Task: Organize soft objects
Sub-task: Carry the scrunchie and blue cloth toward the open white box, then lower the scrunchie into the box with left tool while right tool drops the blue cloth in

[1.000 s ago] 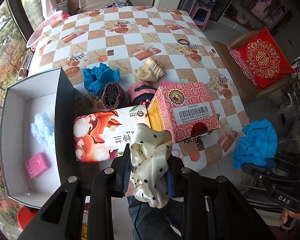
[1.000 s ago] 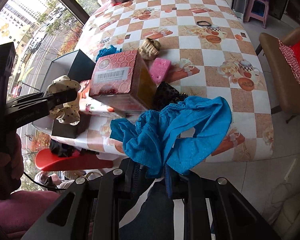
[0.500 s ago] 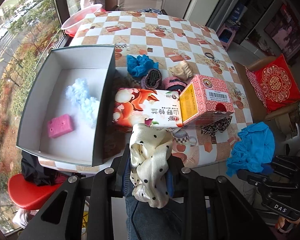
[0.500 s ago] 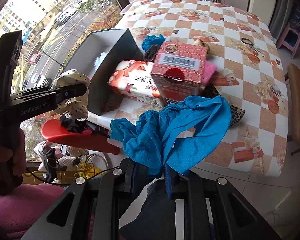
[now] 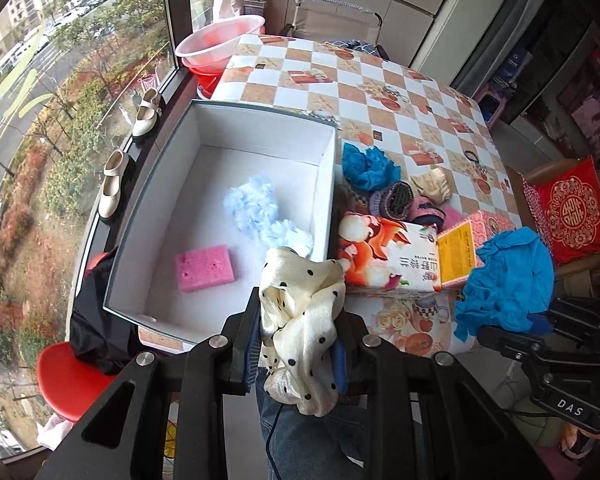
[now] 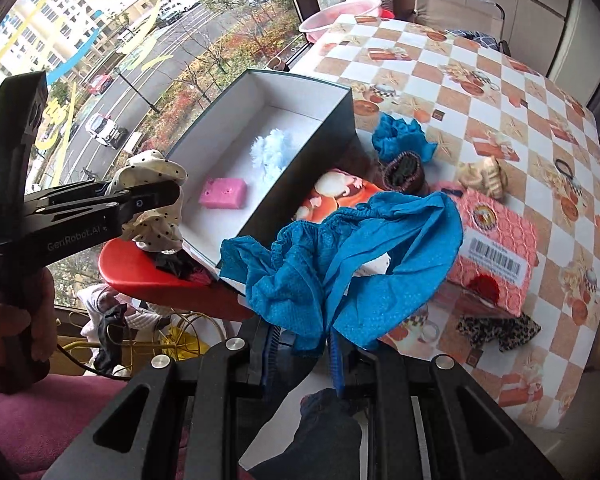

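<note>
My left gripper (image 5: 298, 354) is shut on a cream polka-dot scrunchie (image 5: 300, 320) and holds it just off the near corner of an open white-lined box (image 5: 236, 148); the scrunchie also shows in the right wrist view (image 6: 152, 196). The box holds a pink sponge (image 5: 205, 267) and a pale blue fluffy piece (image 5: 260, 216). My right gripper (image 6: 302, 350) is shut on a blue crinkled cloth (image 6: 348, 256), held off the table's near edge, right of the box (image 6: 276, 92).
On the checked table (image 5: 380, 92) lie a blue scrunchie (image 5: 366, 164), a dark knit scrunchie (image 5: 396, 200), a beige scrunchie (image 5: 432, 184), a floral tissue box (image 5: 384, 256), a pink patterned box (image 6: 496, 236) and a leopard cloth (image 6: 496, 330). A red stool (image 5: 68, 376) stands below.
Both grippers have swung left toward the open box with their loads still held. The box now fills the middle of the left wrist view.
</note>
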`<move>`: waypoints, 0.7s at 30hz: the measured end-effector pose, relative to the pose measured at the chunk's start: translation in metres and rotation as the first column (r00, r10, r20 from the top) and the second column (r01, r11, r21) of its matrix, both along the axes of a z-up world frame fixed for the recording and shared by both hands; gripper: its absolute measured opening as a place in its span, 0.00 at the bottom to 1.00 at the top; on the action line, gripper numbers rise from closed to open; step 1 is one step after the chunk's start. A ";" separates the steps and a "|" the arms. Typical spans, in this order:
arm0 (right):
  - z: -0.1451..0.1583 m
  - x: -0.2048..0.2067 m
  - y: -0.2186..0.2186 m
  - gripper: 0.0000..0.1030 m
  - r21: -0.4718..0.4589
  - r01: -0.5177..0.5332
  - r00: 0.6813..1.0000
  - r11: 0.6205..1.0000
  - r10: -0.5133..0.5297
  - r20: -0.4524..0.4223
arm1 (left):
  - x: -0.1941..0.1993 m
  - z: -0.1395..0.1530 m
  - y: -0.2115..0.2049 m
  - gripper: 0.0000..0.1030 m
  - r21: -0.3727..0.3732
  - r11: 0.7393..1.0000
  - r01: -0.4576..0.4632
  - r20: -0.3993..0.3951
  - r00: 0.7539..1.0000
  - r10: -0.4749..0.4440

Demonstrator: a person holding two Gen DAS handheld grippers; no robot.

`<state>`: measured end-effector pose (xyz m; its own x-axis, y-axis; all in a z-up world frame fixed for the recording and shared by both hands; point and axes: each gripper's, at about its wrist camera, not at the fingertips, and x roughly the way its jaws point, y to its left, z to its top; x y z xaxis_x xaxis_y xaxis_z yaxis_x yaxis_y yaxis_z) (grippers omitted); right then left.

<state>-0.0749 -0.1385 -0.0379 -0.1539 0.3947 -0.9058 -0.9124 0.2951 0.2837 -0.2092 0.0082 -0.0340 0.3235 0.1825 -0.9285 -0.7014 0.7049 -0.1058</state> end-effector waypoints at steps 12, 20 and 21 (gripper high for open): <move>0.010 0.012 0.074 0.22 0.028 0.019 1.000 0.999 -0.019 0.000 | 0.015 0.001 0.054 0.30 0.028 0.998 0.060 -0.016 0.998 -0.059; 0.014 0.011 0.108 0.22 0.023 -0.009 1.000 1.000 0.009 0.008 | 0.014 -0.003 0.077 0.30 0.008 0.999 0.046 -0.007 0.999 -0.046; 0.015 0.010 0.112 0.22 0.023 -0.014 1.000 1.000 0.014 0.010 | 0.015 -0.004 0.079 0.30 0.007 0.999 0.044 -0.006 0.999 -0.044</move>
